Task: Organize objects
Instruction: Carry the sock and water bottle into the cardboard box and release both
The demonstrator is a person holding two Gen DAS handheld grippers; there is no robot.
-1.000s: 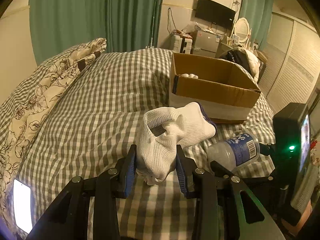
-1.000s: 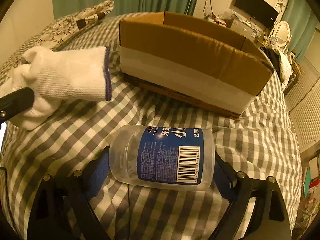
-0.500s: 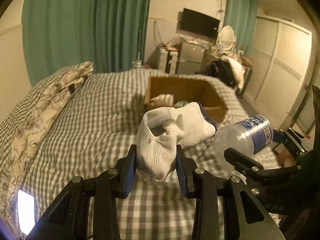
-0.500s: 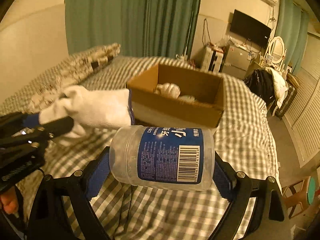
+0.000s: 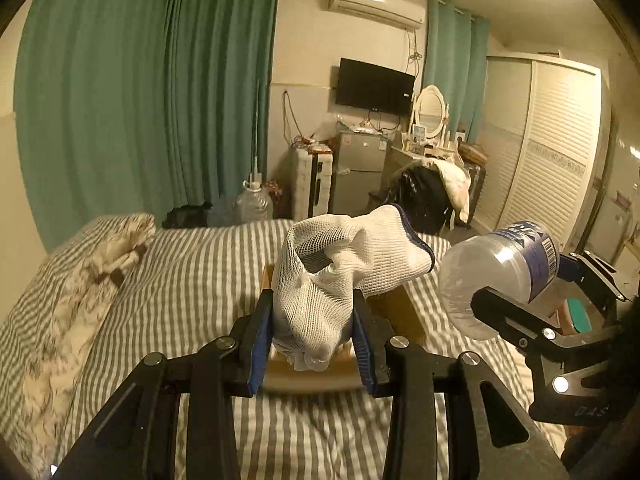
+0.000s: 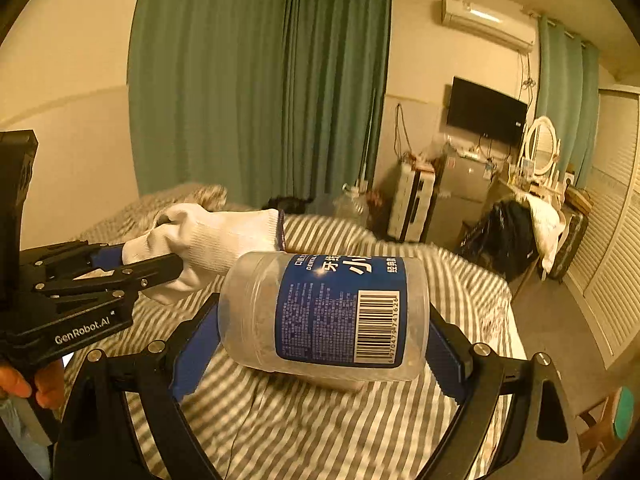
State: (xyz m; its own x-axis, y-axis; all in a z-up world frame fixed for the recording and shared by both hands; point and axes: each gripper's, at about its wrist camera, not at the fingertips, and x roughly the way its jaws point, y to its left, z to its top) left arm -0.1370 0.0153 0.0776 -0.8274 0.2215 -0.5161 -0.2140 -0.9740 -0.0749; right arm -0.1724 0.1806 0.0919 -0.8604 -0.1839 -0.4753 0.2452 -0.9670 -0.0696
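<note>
A white knit glove (image 5: 360,256) with a dark cuff edge hangs bunched in my left gripper (image 5: 312,314), which is shut on it above the bed. Right behind and below the glove lies an open cardboard box (image 5: 406,312), mostly hidden by it. My right gripper (image 6: 324,320) is shut across the ends of a clear plastic bottle (image 6: 332,312) with a blue label, lying sideways in the air. In the left wrist view the bottle (image 5: 500,276) floats to the right of the glove. The right wrist view shows the glove (image 6: 208,240) at left in the left gripper (image 6: 160,268).
The bed wears a grey checked cover (image 5: 180,280), with a floral quilt (image 5: 80,300) along its left side. Green curtains (image 5: 140,100), a large water jug (image 5: 252,204), a suitcase (image 5: 312,184), a small fridge (image 5: 360,172) and a clothes-draped chair (image 5: 428,196) stand beyond. A hand (image 6: 24,384) holds the left tool.
Both grippers have risen well above the bed with the glove and the bottle still held. The box has dropped low in both views, and more of the room shows.
</note>
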